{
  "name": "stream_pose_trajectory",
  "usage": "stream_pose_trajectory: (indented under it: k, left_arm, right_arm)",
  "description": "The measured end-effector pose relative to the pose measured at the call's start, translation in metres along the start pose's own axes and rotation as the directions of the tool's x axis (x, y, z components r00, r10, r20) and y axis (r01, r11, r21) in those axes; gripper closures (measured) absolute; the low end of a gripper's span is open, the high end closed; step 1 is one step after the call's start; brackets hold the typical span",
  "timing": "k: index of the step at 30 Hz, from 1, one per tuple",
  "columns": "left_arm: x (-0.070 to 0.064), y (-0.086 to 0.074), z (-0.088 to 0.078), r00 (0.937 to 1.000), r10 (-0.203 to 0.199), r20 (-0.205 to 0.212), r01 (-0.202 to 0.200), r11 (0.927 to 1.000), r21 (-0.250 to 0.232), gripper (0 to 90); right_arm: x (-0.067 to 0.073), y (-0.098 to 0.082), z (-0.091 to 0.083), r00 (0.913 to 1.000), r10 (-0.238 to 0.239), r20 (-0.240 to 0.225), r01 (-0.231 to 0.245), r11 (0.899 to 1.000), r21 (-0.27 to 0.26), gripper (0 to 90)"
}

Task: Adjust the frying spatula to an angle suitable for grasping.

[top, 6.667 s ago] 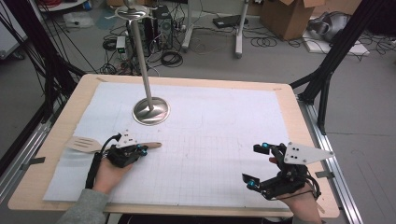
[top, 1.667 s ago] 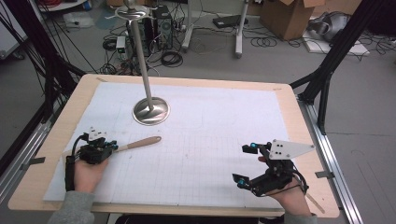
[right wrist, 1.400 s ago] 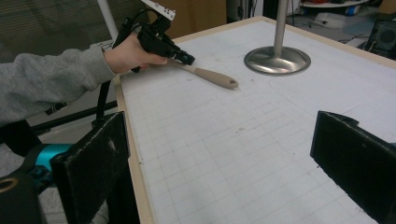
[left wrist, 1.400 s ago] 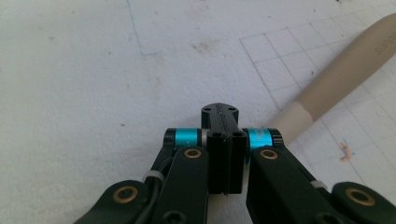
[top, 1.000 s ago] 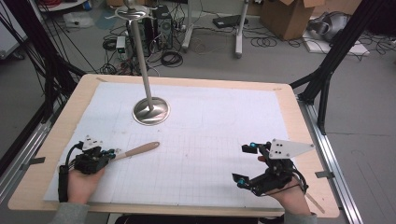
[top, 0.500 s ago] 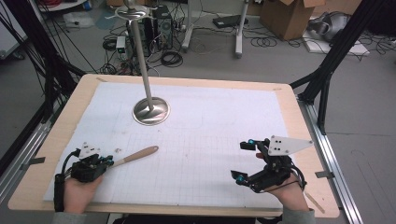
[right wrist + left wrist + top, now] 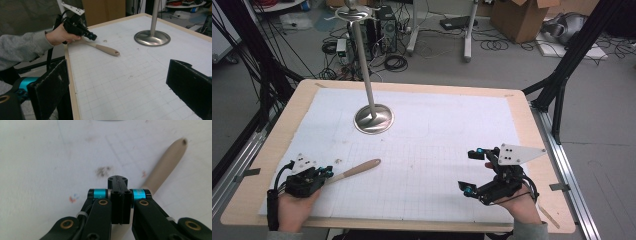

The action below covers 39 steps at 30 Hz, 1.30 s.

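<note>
**Left jaws clamped beside the spatula, right jaws gaping**

The left gripper [image 7: 326, 173] is sitting at the table's near left corner with its jaws pressed fully together. The wooden spatula handle [image 7: 167, 164] is lying on the white grid mat [image 7: 442, 130], running out from beneath the jaws; whether they are pinching it cannot be told. The right gripper [image 7: 472, 171] is hovering at the near right, jaws spread wide and holding nothing. The metal stand base [image 7: 373, 118] is standing farther back.

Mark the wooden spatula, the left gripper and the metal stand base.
wooden spatula [image 7: 361, 168], high view, on its handle.
left gripper [image 7: 119, 195], left gripper view, at its shut tips.
metal stand base [image 7: 374, 119], high view, on the round foot.
</note>
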<state>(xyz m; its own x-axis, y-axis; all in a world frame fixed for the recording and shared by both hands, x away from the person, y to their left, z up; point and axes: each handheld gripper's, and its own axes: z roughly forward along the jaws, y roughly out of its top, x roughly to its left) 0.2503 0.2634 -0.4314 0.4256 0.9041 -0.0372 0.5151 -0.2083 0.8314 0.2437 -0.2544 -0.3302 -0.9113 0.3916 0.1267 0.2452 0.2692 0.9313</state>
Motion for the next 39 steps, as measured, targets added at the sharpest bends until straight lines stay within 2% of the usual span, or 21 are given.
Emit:
stream_pose_trajectory:
  k: [2,7,9,20,26,28,30,32,34,37,39]
  left_arm:
    - [-0.004,0.003,0.001,0.9992,0.016,0.036,-0.016,0.9997,-0.018,89.9]
    - [-0.02,0.011,0.006,0.9941,0.065,0.086,-0.062,0.9973,-0.039,89.8]
    - [-0.026,0.013,0.009,0.9918,0.072,0.105,-0.067,0.9967,-0.046,89.9]
    - [-0.054,0.019,0.036,0.9769,0.116,0.179,-0.118,0.9931,-0.003,89.8]
    - [-0.065,0.019,0.048,0.9722,0.145,0.184,-0.153,0.9877,0.031,89.8]
    - [-0.066,0.019,0.051,0.9704,0.156,0.184,-0.168,0.9846,0.049,89.8]
    - [-0.067,0.018,0.054,0.9704,0.158,0.183,-0.171,0.9839,0.054,89.8]
    - [-0.066,0.018,0.056,0.9677,0.163,0.193,-0.176,0.9828,0.055,89.8]
    - [-0.065,0.018,0.058,0.9672,0.167,0.191,-0.182,0.9815,0.06,89.8]
    - [-0.065,0.017,0.06,0.97,0.172,0.172,-0.187,0.9794,0.077,89.8]
    - [-0.064,0.018,0.06,0.9703,0.169,0.173,-0.184,0.9803,0.072,89.8]
  right_arm:
    - [0.0,-0.001,0.0,1.0,0.005,0.001,-0.005,1.0,0.002,3.7]
    - [0.001,-0.002,0.0,1.0,0.002,0.001,-0.002,1.0,0.007,3.7]
    - [0.002,-0.002,-0.001,1.0,0.0,0.002,0.0,1.0,0.007,3.6]
    - [0.004,-0.006,-0.004,0.9997,0.008,0.022,-0.009,1.0,0.022,3.7]
    - [0.007,-0.008,-0.007,0.9994,0.01,0.032,-0.011,1.0,0.023,3.7]
    - [0.007,-0.009,-0.008,0.9994,0.009,0.034,-0.01,1.0,0.023,3.7]
    - [0.008,-0.009,-0.009,0.9992,0.014,0.038,-0.015,1.0,0.024,3.7]
    - [0.008,-0.01,-0.01,0.9992,0.015,0.038,-0.015,1.0,0.022,3.7]
    - [0.007,-0.01,-0.01,0.999,0.007,0.043,-0.008,1.0,0.02,3.7]
    - [0.008,-0.011,-0.01,0.999,0.017,0.041,-0.018,0.999,0.026,3.7]
    - [0.008,-0.011,-0.01,0.999,0.019,0.041,-0.02,0.999,0.026,3.7]
